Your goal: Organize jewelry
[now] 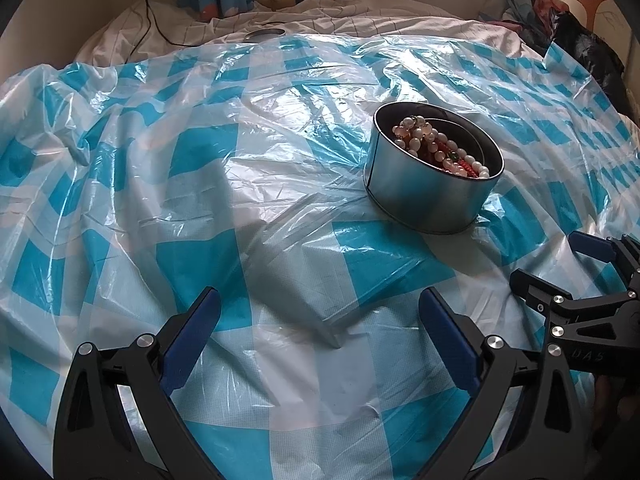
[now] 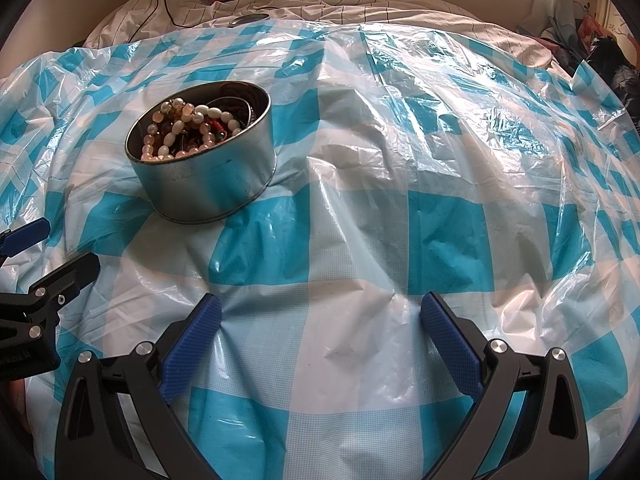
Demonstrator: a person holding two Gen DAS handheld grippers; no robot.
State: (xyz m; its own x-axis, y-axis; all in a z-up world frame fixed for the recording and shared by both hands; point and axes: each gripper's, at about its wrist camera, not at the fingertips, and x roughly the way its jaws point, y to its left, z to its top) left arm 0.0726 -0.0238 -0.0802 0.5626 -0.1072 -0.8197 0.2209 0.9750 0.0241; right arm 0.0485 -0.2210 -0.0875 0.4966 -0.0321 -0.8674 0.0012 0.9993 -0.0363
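I held my left hand-held gripper with its blue pads wide apart and empty, low in the frame of its own wrist view, above the crinkled blue-and-white checked plastic sheet spread over the bed. My right hand-held gripper was likewise spread and held nothing. The round silver metal tin sat right of centre in the left wrist view and in the upper left of the right wrist view, resting on the sheet well ahead of both grippers. A tangle of pale pearl and red bead strands filled it. A flat round metal lid lay at the far edge of the sheet, well apart from the tin.

I judged the step to be reaching for the tin. To do it well, I should steady the wall with one gripper, since the bed looked soft, and pinch a single strand near the top with the other, lifting slowly so the tangled strands separate.
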